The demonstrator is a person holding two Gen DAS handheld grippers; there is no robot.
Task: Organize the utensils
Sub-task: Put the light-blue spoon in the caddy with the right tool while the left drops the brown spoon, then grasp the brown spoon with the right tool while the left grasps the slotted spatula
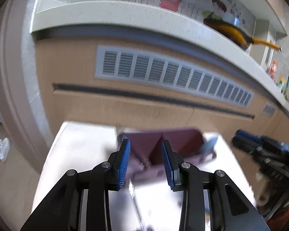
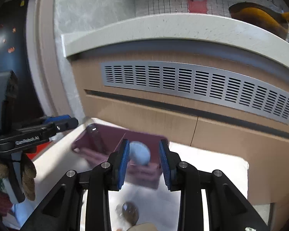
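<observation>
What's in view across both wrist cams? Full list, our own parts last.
Purple plastic divided utensil holder: 1, purple, on the white table ahead of both grippers.
Pale blue rounded utensil: 1, light blue, in the holder's right compartment.
Dark metal spoon: 1, dark, blurred, on the table below the right gripper.
White table: 1, white, against the cabinet.
Grey slotted vent grille: 1, grey, on the tan cabinet front.
Orange-handled pan: 1, orange and dark, on the white counter.
Left gripper: 1, black with blue pads, jaws open, empty.
Right gripper: 1, black with blue pads, jaws open.
</observation>
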